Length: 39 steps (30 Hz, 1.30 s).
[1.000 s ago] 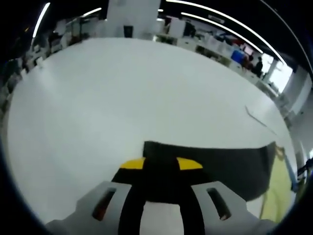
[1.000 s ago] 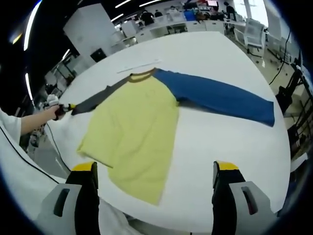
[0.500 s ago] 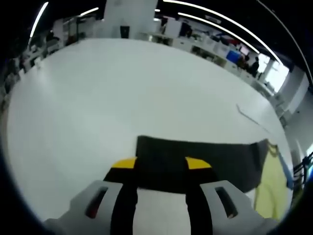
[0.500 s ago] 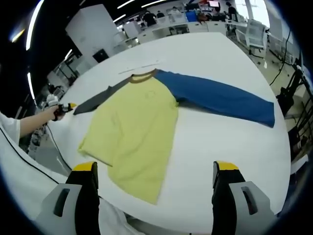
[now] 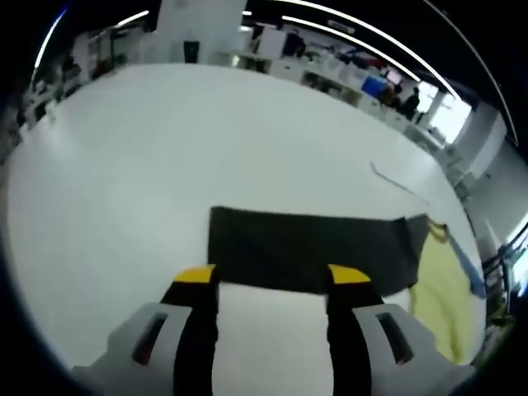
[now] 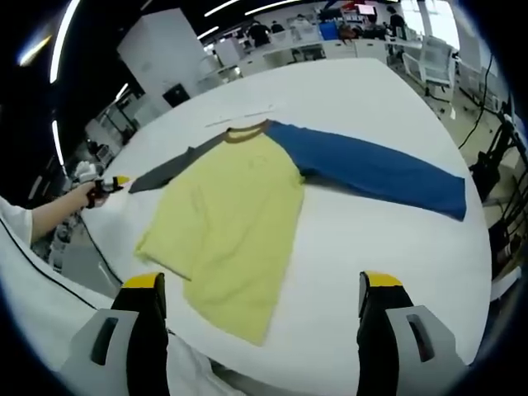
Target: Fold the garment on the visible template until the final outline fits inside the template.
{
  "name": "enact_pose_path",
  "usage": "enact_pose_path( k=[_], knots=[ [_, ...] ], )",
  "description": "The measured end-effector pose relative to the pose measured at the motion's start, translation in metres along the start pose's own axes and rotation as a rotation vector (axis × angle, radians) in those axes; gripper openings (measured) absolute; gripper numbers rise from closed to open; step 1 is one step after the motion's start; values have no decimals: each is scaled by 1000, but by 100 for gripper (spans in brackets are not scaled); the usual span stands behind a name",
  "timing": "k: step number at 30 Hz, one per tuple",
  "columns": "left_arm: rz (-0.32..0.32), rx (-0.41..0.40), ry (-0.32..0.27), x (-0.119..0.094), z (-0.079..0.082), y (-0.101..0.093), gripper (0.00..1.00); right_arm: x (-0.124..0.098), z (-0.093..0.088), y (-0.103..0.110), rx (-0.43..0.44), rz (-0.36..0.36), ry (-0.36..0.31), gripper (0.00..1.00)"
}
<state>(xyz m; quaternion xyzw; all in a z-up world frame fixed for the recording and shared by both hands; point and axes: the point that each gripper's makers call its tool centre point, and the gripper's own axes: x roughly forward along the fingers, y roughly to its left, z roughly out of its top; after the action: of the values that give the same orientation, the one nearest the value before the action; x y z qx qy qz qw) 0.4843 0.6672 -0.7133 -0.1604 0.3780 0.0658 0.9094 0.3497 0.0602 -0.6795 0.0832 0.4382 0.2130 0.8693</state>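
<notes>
One soft, light shirt (image 6: 239, 223) lying flat on the white table (image 6: 371, 280), yellow in the middle with a blue sleeve (image 6: 371, 169) on one side and a grey sleeve (image 5: 305, 260) on the other. Thin and floppy by the look of it, likely to bend and slide, so best to pinch at a cuff or an edge and pull low and slow. Left gripper (image 5: 272, 276) spread wide right at the end of the grey sleeve, holding nothing; right gripper (image 6: 261, 282) spread wide too, up over the near side of the table, holding nothing.
</notes>
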Motion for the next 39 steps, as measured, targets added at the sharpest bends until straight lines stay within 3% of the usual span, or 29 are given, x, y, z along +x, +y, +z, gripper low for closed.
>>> enact_pose_path(
  k=[10, 27, 39],
  knots=[
    [-101, 85, 51, -26, -30, -37, 63, -3, 3, -1, -13, 23, -18, 97],
    [-206, 121, 74, -60, -54, -80, 76, -1, 4, -5, -22, 53, -26, 96],
    [-302, 123, 121, -90, -92, -136, 83, -2, 3, -8, -13, 63, -30, 96]
  ],
)
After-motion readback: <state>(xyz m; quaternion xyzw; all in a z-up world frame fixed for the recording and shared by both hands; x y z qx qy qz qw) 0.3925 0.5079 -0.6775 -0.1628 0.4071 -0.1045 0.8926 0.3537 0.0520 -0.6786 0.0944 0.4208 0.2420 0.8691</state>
